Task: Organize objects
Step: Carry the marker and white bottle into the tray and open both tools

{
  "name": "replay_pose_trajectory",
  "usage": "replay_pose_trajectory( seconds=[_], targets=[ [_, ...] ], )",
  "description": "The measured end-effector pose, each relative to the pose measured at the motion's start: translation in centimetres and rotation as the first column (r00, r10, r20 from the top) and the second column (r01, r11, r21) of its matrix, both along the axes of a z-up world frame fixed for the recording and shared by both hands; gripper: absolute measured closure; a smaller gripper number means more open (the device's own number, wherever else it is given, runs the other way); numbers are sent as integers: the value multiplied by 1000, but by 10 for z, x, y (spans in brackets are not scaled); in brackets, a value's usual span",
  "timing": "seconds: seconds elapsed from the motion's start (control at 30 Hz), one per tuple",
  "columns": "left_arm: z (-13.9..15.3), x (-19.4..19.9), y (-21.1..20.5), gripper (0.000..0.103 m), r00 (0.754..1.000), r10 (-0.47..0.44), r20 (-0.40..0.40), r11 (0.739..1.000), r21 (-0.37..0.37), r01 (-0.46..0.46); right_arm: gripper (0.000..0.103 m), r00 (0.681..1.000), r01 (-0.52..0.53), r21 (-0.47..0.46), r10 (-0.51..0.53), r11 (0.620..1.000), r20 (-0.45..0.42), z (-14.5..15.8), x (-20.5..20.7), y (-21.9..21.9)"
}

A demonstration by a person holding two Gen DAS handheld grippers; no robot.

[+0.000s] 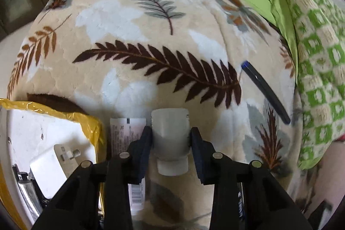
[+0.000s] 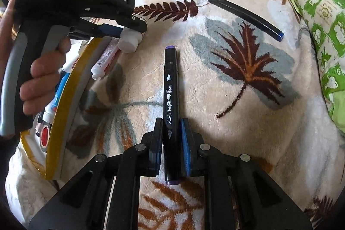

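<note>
White tube (image 1: 170, 139) sits clamped between your left gripper (image 1: 171, 141) fingers and the art marker (image 2: 171, 109) between your right gripper (image 2: 171, 148) fingers: next, carry both to the yellow-rimmed box (image 1: 64, 115).

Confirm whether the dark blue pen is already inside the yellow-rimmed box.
No: the dark blue pen lies loose on the leaf-print blanket, far to the right of the yellow-rimmed box.
</note>
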State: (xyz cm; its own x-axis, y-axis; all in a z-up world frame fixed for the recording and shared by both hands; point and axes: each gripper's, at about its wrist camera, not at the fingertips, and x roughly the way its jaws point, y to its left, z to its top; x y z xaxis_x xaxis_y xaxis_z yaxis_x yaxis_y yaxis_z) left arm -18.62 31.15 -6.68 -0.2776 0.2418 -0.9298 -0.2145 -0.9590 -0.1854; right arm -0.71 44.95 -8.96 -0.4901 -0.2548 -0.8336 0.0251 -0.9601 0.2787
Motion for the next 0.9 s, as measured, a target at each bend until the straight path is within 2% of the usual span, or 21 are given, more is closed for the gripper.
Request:
replay_pose_trajectory(
  seconds=[0.13, 0.27, 0.33, 0.37, 0.5, 0.57, 0.7, 0.9],
  targets=[
    [4, 26, -5, 68, 998, -60, 14, 996, 61, 59, 87, 1000, 7, -23, -7, 1000, -2, 2, -6, 2],
    [6, 70, -23, 67, 995, -100, 18, 987, 128, 97, 84, 1000, 8, -33, -9, 999, -14, 3, -11, 2],
    [11, 95, -37, 67, 995, -99, 18, 980, 177, 94, 74, 1000, 2, -35, -2, 999, -18, 4, -13, -1],
    [13, 107, -45, 67, 995, -94, 23, 975, 204, 88, 72, 1000, -5, -34, 4, 999, -21, 4, -15, -3],
    [23, 148, -73, 67, 999, -50, 3, 960, 276, 47, 73, 999, -16, -6, 16, 1000, -32, 4, -21, -9],
    [24, 162, -86, 67, 1000, -14, -16, 954, 300, 19, 87, 999, -1, 25, 2, 1000, -32, 5, -21, -8],
    [24, 172, -119, 67, 998, 65, -28, 945, 322, -52, 88, 999, 2, -21, -3, 1000, -36, 10, -13, -5],
    [41, 181, -170, 67, 984, 161, -78, 925, 358, -123, 88, 994, -74, -80, 67, 994, -92, 38, -2, -46]
  ],
)
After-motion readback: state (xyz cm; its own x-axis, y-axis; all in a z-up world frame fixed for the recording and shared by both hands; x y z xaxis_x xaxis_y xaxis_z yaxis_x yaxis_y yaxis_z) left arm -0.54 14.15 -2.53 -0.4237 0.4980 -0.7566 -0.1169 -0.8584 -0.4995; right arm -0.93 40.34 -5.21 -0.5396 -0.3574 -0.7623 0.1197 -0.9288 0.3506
